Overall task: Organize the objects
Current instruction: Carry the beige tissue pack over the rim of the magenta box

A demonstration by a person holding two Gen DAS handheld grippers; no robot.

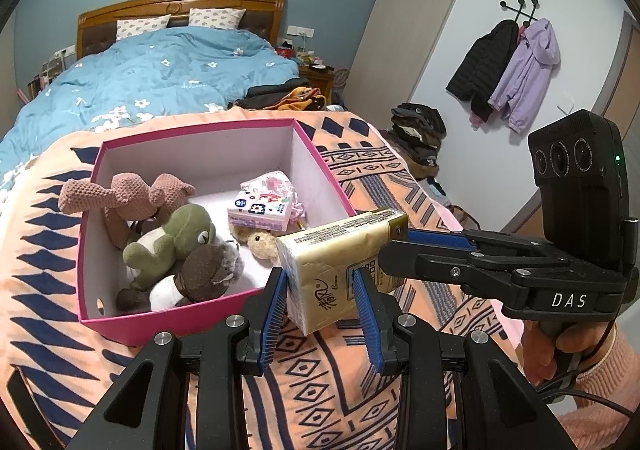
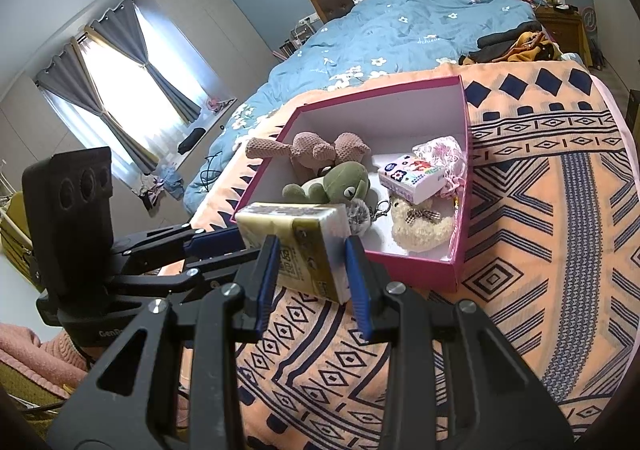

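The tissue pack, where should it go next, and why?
Probably forward over the box rim. Both grippers, left and right, grip the tissue pack at the near wall, and white floor shows beside the frog.

Daylight floods through the tall grey-curtained window, blowing out its panes (pure white glare); elsewhere light is soft, shadows faint, and fisheye edges curve into black.
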